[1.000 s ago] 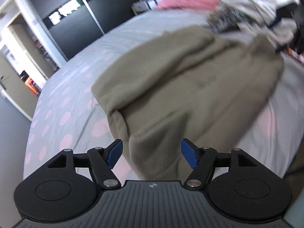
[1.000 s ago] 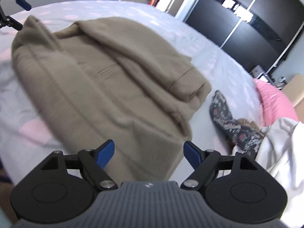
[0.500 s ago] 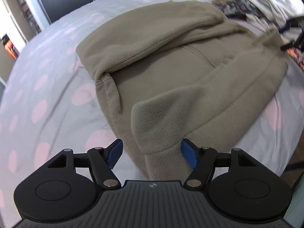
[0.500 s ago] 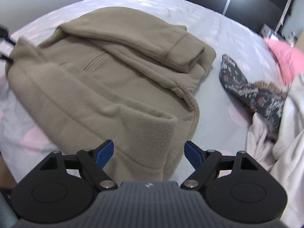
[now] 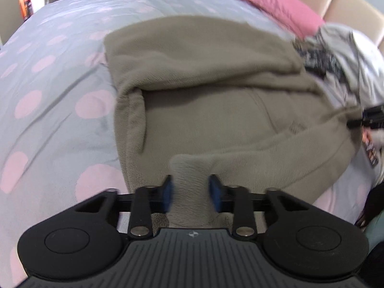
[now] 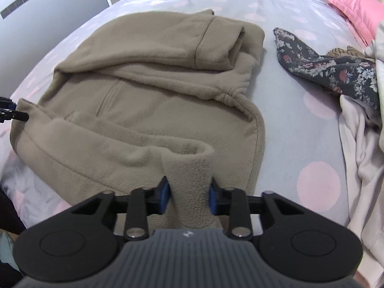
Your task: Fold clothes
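Garment: I saw 1 beige fleece jacket (image 6: 148,91) spread over the grey bedspread with pink dots (image 5: 55,110), partly folded, 1 cuffed sleeve (image 6: 216,45) laid across its far part.

Left gripper: my left gripper (image 5: 192,190) was closing — a bunched ridge of the fleece hem stood between the 2 blue pads (image 5: 168,192), which touched it on both sides. That view was blurred.

Right gripper: my right gripper (image 6: 189,195) was closing too, with a fold of the jacket's near edge pinched between its blue pads (image 6: 164,196), the fabric rising as a small hump just beyond them.

Relative position: I noted the 2 tools at opposite near corners of the jacket; each showed as a dark tip at the edge of the other's view, against the fleece.

Other laundry: a dark floral garment (image 6: 319,64) lay beside the jacket, apart from it — past that, pale crumpled clothes (image 6: 360,139).

Bed head: pink pillow (image 5: 276,7) at the far end, against a padded beige headboard (image 5: 331,4).
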Demonstrator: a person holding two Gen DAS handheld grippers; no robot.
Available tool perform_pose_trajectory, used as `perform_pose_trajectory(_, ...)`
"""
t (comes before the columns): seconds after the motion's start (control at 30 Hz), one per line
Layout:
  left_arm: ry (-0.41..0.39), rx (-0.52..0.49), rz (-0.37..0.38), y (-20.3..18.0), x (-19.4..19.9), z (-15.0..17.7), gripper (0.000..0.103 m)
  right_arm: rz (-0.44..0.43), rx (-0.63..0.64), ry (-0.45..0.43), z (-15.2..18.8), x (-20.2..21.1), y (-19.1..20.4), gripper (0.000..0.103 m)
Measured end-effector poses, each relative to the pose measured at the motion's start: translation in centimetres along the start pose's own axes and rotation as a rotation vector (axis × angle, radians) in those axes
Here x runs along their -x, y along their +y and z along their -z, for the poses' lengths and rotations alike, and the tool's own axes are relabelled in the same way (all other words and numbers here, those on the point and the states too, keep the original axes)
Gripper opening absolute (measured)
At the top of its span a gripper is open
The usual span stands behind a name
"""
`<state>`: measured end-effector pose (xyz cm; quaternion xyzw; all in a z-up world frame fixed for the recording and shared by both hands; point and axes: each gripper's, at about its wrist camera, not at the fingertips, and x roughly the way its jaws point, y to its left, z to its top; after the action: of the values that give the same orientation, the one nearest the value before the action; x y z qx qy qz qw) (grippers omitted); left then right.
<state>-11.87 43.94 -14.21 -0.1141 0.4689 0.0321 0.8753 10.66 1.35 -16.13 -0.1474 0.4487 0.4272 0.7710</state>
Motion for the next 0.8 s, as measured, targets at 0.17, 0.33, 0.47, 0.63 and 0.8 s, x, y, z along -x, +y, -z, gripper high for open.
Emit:
perform_pose_trajectory(0.17, -0.110, -0.001, -0.025, -0.9, 3.3, 0.4, 0.016, 0.029, 0.032, -0.106, 0.4, 2.8, 0.9, 0.019)
perform_pose_trajectory(0.33, -0.266, -0.006, -0.074, -2.1, 7.7, 0.0, 0.016, 0.076, 0.081, -0.262, -0.3, 7.3, 2.5, 0.017)
perform_pose_trajectory(0.47, -0.362, -0.051, -0.139, -3.3, 10.3, -1.9, 0.016, 0.120, 0.130, -0.378, -2.0, 10.4, 3.5, 0.017)
perform_pose_trajectory(0.63, -0.445, -0.132, -0.225, -4.3, 12.2, -7.3, 0.016, 0.200, 0.222, -0.436, -6.7, 11.8, 4.1, 0.016)
perform_pose_trajectory(0.8, -0.485, -0.180, -0.307, -4.2, 11.3, -14.0, 0.016, 0.266, 0.254, -0.488, -13.3, 11.6, 3.3, 0.016)
